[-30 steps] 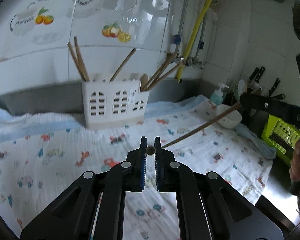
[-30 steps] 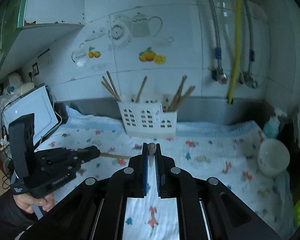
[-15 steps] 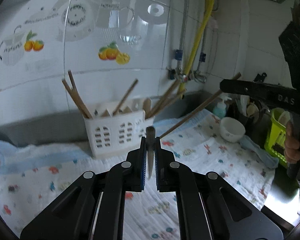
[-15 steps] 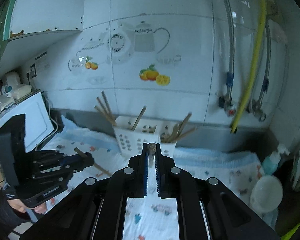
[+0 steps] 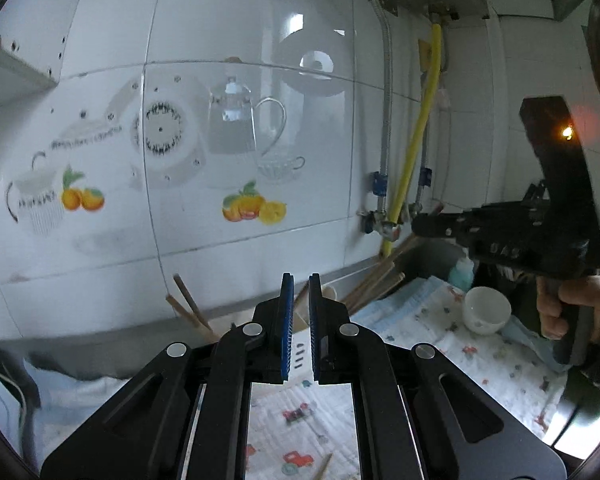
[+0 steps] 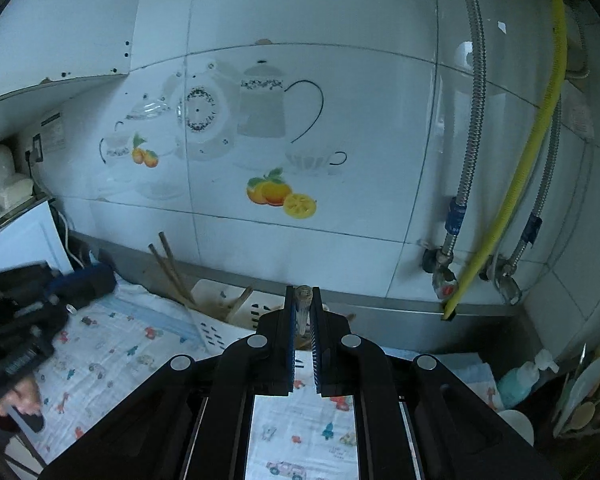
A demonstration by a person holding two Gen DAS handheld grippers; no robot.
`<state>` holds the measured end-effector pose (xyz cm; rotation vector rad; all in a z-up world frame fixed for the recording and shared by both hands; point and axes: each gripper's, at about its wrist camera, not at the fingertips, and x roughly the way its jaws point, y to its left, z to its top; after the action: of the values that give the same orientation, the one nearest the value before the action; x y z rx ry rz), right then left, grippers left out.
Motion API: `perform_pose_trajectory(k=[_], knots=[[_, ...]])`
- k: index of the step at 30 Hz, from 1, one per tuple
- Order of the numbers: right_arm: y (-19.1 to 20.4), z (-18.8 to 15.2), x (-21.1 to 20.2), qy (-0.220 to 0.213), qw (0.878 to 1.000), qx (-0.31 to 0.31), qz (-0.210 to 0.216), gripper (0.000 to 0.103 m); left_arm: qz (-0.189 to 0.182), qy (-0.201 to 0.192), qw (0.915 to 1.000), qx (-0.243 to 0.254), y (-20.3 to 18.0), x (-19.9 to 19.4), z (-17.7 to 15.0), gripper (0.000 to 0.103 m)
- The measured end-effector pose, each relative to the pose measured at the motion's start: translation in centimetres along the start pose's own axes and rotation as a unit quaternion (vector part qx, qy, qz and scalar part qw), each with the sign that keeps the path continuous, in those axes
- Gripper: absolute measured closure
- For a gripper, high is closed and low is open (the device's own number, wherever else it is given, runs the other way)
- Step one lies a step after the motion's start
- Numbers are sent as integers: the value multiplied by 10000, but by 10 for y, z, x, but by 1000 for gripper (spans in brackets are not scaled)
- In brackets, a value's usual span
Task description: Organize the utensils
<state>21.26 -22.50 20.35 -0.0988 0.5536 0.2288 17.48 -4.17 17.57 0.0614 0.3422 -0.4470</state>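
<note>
Two pairs of black tongs with blue-ridged pads are raised in front of a white tiled wall printed with teapots and oranges. My left tongs [image 5: 299, 312] stand with a narrow gap between the pads and nothing in it. My right tongs [image 6: 302, 316] are closed on a brown wooden chopstick [image 6: 303, 302], whose rounded end pokes up just past the fingertips.

Below and behind both tongs sits a white plastic slotted utensil holder [image 6: 236, 316] against the foot of the wall, on a table covered by a white cloth with small cartoon prints [image 6: 100, 356]. Several more wooden chopsticks [image 6: 168, 268] lean out of the holder at different angles. From the left camera the holder is mostly hidden behind my tongs; only its slotted front shows between the pads.

To the right on the cloth is a small white ceramic bowl [image 5: 486, 310], with a pale blue soap bottle [image 6: 520, 378] near it. A yellow hose [image 6: 516, 184] and two braided metal pipes run down the wall on the right.

At the bottom edge of the left camera, one loose chopstick tip [image 5: 324, 466] lies on the cloth.
</note>
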Motion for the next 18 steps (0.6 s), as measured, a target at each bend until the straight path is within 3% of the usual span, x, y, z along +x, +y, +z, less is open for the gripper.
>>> perform_pose_trajectory(k=[5, 12, 18], knots=[[-1, -3, 5, 3, 10000, 33, 57, 97, -80, 477, 9988, -67, 7, 0, -20, 97], [3, -9, 2, -38, 9998, 61, 171, 97, -11, 1368, 9900, -329, 28, -5, -91, 94], [8, -14, -10, -135, 9997, 18, 208, 97, -3, 1809, 9812, -668, 45, -28, -151, 93]])
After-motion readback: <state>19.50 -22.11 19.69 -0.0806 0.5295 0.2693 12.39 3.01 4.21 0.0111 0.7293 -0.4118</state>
